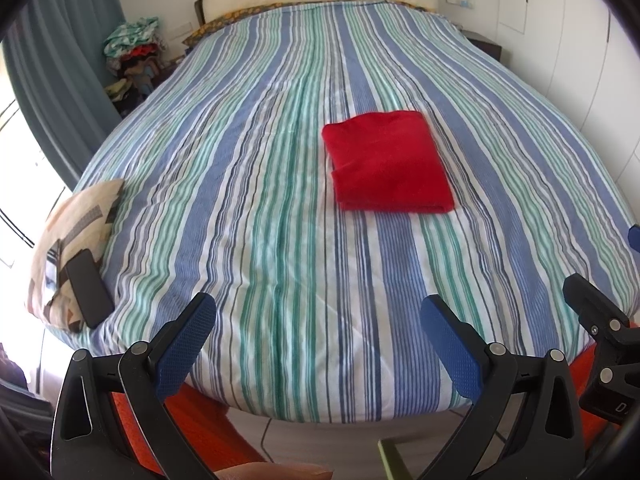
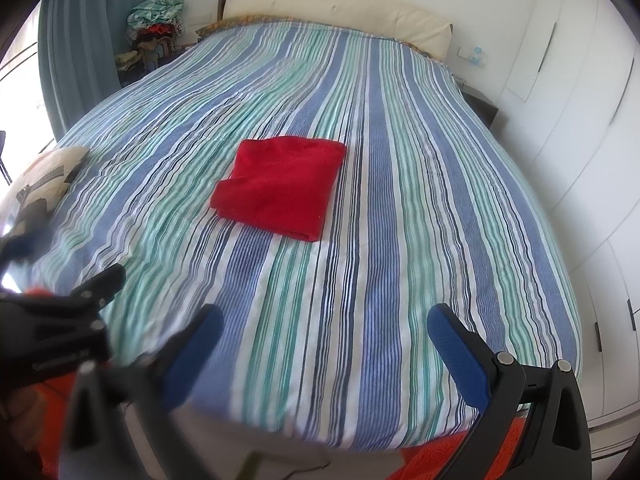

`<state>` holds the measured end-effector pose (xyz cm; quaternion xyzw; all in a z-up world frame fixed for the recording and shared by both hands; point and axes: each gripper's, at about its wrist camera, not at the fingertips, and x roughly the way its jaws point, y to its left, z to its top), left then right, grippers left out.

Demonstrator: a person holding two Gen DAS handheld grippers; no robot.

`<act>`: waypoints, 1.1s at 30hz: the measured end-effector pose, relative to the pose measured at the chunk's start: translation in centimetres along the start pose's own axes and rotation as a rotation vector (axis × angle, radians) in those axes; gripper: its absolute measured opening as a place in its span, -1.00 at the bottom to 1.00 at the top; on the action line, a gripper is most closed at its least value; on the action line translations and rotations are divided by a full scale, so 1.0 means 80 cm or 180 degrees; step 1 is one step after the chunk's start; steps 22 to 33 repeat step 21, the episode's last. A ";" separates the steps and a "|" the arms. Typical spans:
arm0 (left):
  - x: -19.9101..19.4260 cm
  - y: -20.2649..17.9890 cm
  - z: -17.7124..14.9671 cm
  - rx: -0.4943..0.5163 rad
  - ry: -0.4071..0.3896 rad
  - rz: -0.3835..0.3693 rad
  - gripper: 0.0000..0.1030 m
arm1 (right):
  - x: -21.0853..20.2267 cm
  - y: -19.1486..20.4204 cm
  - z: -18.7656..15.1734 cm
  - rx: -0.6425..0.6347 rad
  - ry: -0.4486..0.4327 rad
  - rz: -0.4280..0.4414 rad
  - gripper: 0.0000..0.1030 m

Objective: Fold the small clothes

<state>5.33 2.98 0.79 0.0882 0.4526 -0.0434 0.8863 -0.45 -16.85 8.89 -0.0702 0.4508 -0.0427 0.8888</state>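
Fingers of the left gripper (image 1: pixel 318 320) stand wide apart, blue textured pads (image 1: pixel 182 346) facing inward, nothing between them; fingers of the right gripper (image 2: pixel 324 336) likewise spread wide and empty, its left finger blurred in the right wrist view. Both tools hang at the near foot of the bed, over the blue, green and white striped bedcover (image 1: pixel 248 184), well apart from the task's thing. That thing, a small red knitted garment (image 1: pixel 386 162), lies as a neat squarish packet on the cover, a little past mid-bed and toward the right side; in the right wrist view the same garment (image 2: pixel 280 188) shows stacked layers at its near edge. Judgement: this piece looks finished and released, so the step in hand is the gap between items. Next move likely calls for fetching another piece, or shifting the red packet aside. No box or basket shows; the only store of clothing is a loose heap of mixed garments (image 1: pixel 134 42) piled beside the headboard at far left, contents too small to sort. A patterned cream cushion (image 1: pixel 74 236) at the left edge carries a dark flat phone (image 1: pixel 89 290).
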 end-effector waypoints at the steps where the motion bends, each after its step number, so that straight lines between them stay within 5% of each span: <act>1: 0.000 0.000 0.000 0.0000 0.0000 -0.0001 0.99 | 0.000 0.000 0.000 0.0002 0.0000 -0.0002 0.96; 33: -0.006 -0.002 0.001 -0.0032 -0.0077 -0.0054 0.99 | 0.001 -0.004 -0.002 0.0104 0.0002 0.0084 0.96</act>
